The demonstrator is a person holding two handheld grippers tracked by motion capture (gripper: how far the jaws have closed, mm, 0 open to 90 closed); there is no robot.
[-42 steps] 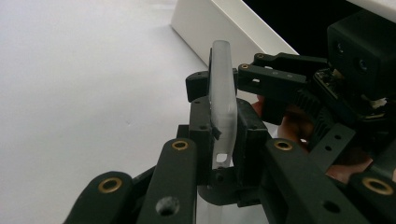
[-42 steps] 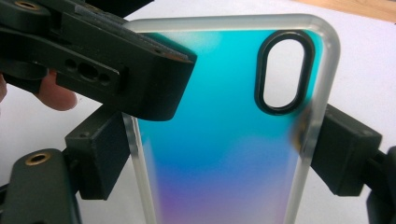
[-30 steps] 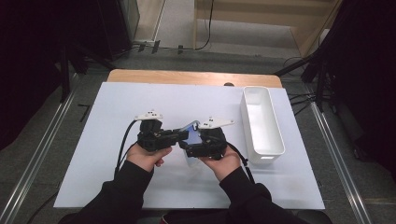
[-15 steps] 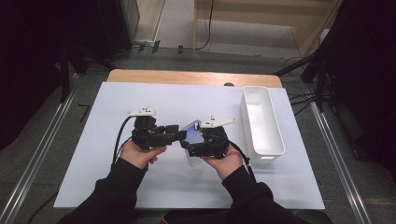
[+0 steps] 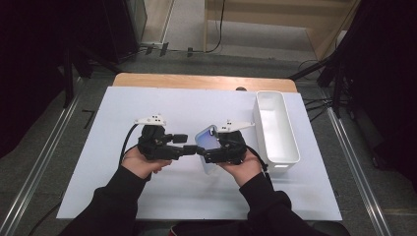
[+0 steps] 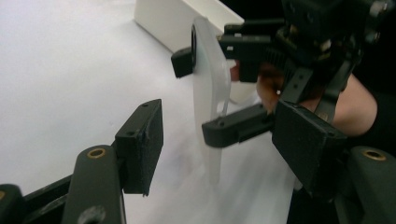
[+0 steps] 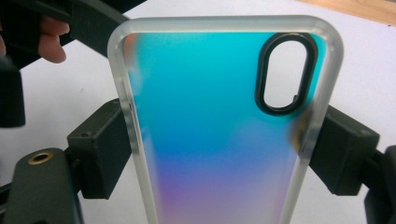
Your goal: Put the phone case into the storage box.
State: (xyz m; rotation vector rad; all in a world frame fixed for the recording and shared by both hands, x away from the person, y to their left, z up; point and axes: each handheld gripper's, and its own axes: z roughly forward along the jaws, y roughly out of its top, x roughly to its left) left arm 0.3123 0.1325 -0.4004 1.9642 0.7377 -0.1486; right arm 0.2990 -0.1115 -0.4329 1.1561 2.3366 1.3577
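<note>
The phone case (image 7: 219, 126) is pinched across its sides by the right gripper (image 5: 209, 153), raised over the mid-table. The left gripper (image 5: 189, 149), jaws just spread, is released; placement in the white bin (image 5: 275, 147) at right seems left.

high view — overhead, facing forward | claw views — close, level | shared: phone case (image 5: 209, 139)

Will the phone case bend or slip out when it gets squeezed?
The phone case looks thin with a frosted rim, so it is probably light and a bit bendy. The right gripper pinches only its two side edges, so it might twist or slip. Its back looks glossy, likely slippery.
</note>
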